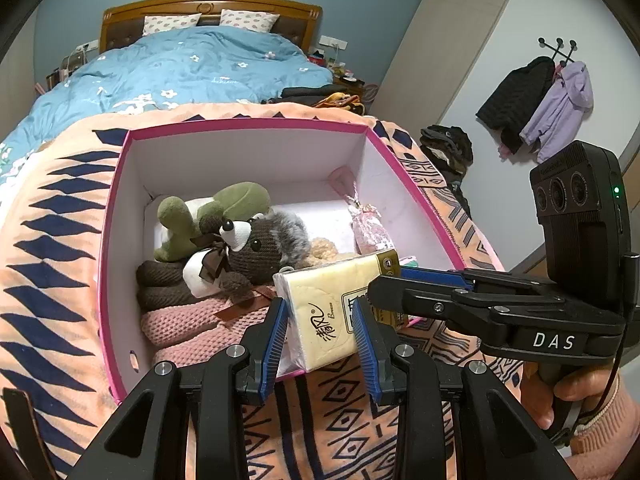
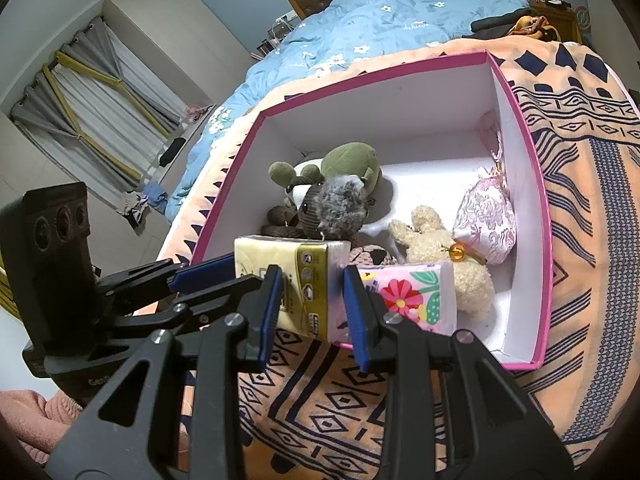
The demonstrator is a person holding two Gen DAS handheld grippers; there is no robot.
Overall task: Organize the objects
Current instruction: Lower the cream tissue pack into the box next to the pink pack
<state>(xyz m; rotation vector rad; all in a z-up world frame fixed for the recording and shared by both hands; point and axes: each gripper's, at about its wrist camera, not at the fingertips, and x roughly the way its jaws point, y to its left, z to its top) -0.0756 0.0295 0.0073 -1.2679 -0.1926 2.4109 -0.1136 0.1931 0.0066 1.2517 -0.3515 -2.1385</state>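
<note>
Two black grippers with blue pads meet on one yellow plastic-wrapped tissue pack (image 1: 340,304): the left gripper (image 1: 322,336) clamps its near end, and the right gripper (image 2: 310,304) clamps its other end. The pack hangs over the near rim of one pink-edged white cardboard box (image 1: 248,148). Beyond the fingers lie one brown knitted bear (image 1: 256,248), one green plush (image 1: 216,212), one cream plush bear (image 2: 440,256), one pink brocade pouch (image 2: 486,220) and one floral tissue pack (image 2: 416,296). Under the brown bear sits pink knitwear (image 1: 188,324), possibly another toy.
</note>
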